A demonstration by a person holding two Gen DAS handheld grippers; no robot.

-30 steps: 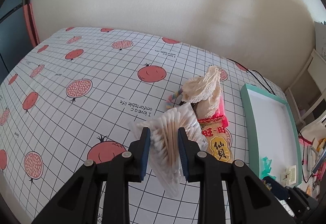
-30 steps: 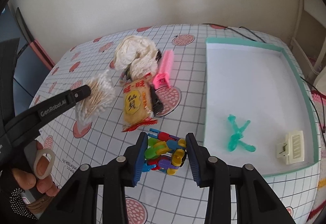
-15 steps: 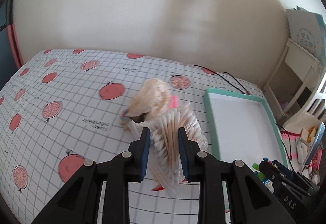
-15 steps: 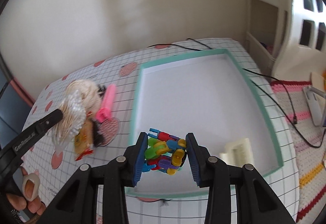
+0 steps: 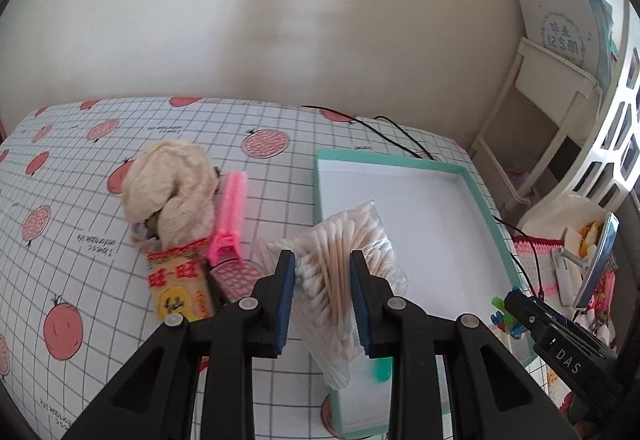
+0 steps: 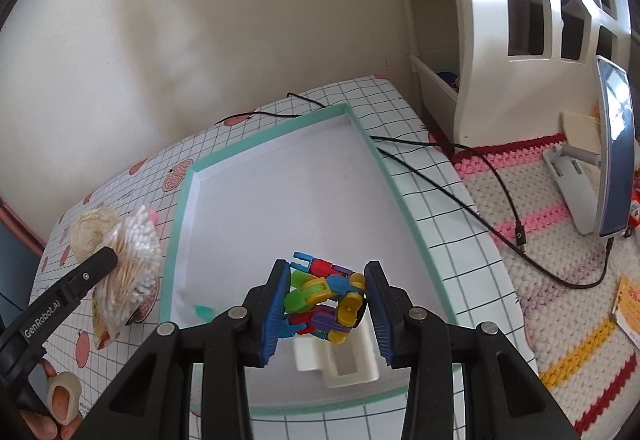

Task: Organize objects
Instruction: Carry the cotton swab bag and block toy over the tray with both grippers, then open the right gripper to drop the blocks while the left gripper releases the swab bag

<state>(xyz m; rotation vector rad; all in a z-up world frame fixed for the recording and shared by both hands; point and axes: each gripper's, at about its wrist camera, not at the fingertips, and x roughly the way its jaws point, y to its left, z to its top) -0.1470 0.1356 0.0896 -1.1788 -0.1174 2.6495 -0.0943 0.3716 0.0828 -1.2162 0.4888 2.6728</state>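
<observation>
Gripping a swab bag (image 5: pixel 340 272), left gripper (image 5: pixel 322 280) hangs above the tray (image 5: pixel 472 179).

Left gripper (image 5: pixel 322 294) raised, blue pads clamped on bag of cotton swabs (image 5: pixel 344 280). Right gripper (image 6: pixel 326 306) raised, pads clamped on multicoloured plastic toy (image 6: pixel 324 296).

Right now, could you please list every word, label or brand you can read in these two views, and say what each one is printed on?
"GenRobot.AI": white lettering on the black left gripper arm.
"DAS": white letters on the black right gripper body.
"I love c... omfortable life": upside down on the pomegranate-print grid tablecloth.
Red Chinese characters on the yellow snack packet: upside down and blurred, not readable.
Green Chinese characters on the white upright book: too blurred to read reliably.
</observation>
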